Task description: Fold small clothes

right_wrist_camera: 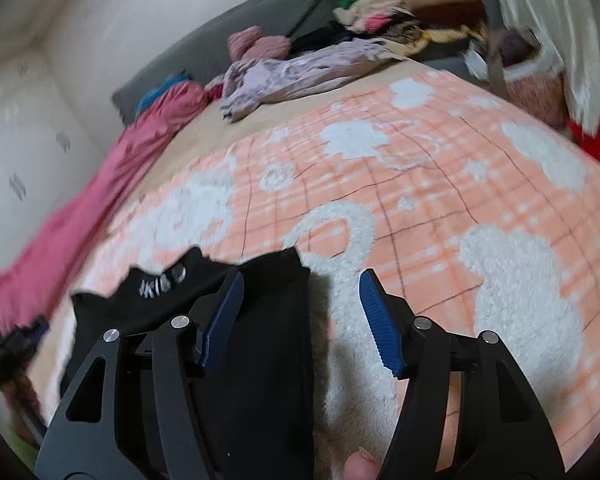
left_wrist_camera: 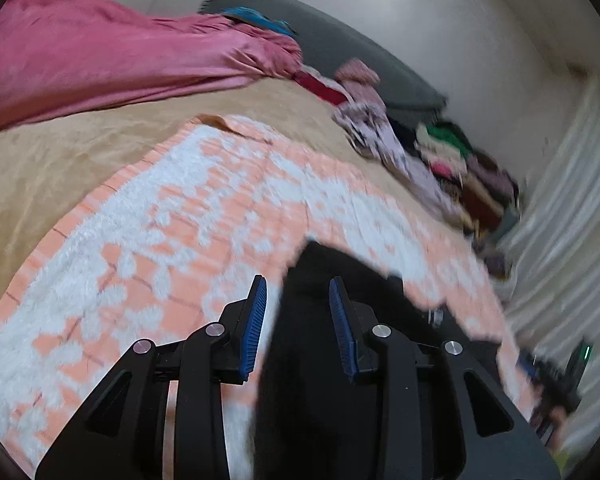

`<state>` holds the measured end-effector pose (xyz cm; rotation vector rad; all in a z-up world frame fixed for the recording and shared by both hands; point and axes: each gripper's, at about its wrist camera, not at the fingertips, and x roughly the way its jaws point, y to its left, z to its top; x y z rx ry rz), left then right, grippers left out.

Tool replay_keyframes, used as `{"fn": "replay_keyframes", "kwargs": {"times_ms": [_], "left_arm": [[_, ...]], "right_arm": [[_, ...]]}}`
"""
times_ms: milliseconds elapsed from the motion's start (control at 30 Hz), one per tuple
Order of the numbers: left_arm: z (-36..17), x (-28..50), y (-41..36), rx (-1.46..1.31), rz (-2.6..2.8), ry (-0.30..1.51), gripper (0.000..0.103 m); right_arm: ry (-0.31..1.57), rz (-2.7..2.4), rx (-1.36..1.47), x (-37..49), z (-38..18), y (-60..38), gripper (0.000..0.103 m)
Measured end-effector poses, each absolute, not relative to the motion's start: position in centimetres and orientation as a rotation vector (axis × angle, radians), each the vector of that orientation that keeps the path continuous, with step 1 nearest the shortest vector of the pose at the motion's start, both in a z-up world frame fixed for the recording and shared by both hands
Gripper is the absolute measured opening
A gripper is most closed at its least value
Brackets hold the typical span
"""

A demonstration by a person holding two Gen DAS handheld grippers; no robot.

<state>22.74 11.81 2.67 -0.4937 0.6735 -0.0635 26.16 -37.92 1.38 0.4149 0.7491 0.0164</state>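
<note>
A small black garment [left_wrist_camera: 340,260] lies flat on the orange-and-white fleecy blanket [left_wrist_camera: 180,220]. My left gripper [left_wrist_camera: 298,286] hovers over its edge. The blue pads stand apart and the cloth runs loosely between them, not pinched. In the right wrist view the same black garment [right_wrist_camera: 268,340] shows a collar with white lettering [right_wrist_camera: 156,284]. My right gripper [right_wrist_camera: 300,276] stands wide open over the garment's right edge. Its left pad is above the cloth and its right pad above the bare blanket [right_wrist_camera: 420,200].
A pink cloth [left_wrist_camera: 100,60] stretches along the far side of the bed. A pile of mixed clothes [right_wrist_camera: 400,8] and a lilac garment [right_wrist_camera: 300,72] lie near the grey pillow [left_wrist_camera: 340,48]. White curtains [left_wrist_camera: 560,200] hang beside a patterned basket [right_wrist_camera: 536,84]. A person's fingertip [right_wrist_camera: 360,468] shows at the bottom.
</note>
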Motion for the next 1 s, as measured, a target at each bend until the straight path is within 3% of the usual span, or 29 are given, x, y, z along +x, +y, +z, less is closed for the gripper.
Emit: {"fn": "replay_keyframes", "kwargs": {"times_ms": [200,400,467,500,533,567,633,767,867,900,1000], "left_arm": [[2.2,22.0,5.8,-0.272,-0.172,0.744,0.038],[1.5,23.2,2.1,-0.172,-0.236,0.771,0.057],[0.6,24.1,2.1,-0.181,-0.222,0.798,0.059],[-0.3,24.9,2.5,-0.216,-0.221,0.832,0.059],[-0.9,25.3,2.8,-0.241,-0.219,0.851,0.059],[-1.6,25.7,3.3,-0.266,-0.210,0.867,0.059],[-2.2,25.9,4.1,-0.281,-0.194,0.860,0.056],[-2.3,25.6,4.6,-0.310,-0.199,0.851,0.054],[-1.6,25.2,4.7,-0.302,-0.199,0.848,0.055],[-1.2,25.1,4.9,-0.308,-0.197,0.838,0.055],[0.1,25.2,5.7,-0.325,-0.175,0.802,0.058]], "right_arm": [[0.798,0.063,0.252,26.9,0.9,-34.1,0.053],[0.847,0.014,0.215,27.8,-0.8,-33.5,0.053],[0.862,-0.007,0.248,28.2,-1.5,-34.2,0.052],[0.870,-0.006,0.269,28.3,-1.8,-34.6,0.047],[0.881,-0.004,0.291,28.5,-2.1,-34.9,0.022],[0.887,0.010,0.326,28.6,-2.4,-35.4,0.006],[0.874,0.011,0.375,28.5,-2.5,-36.0,0.004],[0.870,-0.018,0.399,28.5,-2.5,-36.5,0.004],[0.874,-0.026,0.357,28.6,-2.4,-36.0,0.013],[0.867,-0.026,0.354,28.6,-2.2,-36.1,0.021],[0.830,-0.021,0.366,28.4,-1.5,-36.5,0.027]]}}
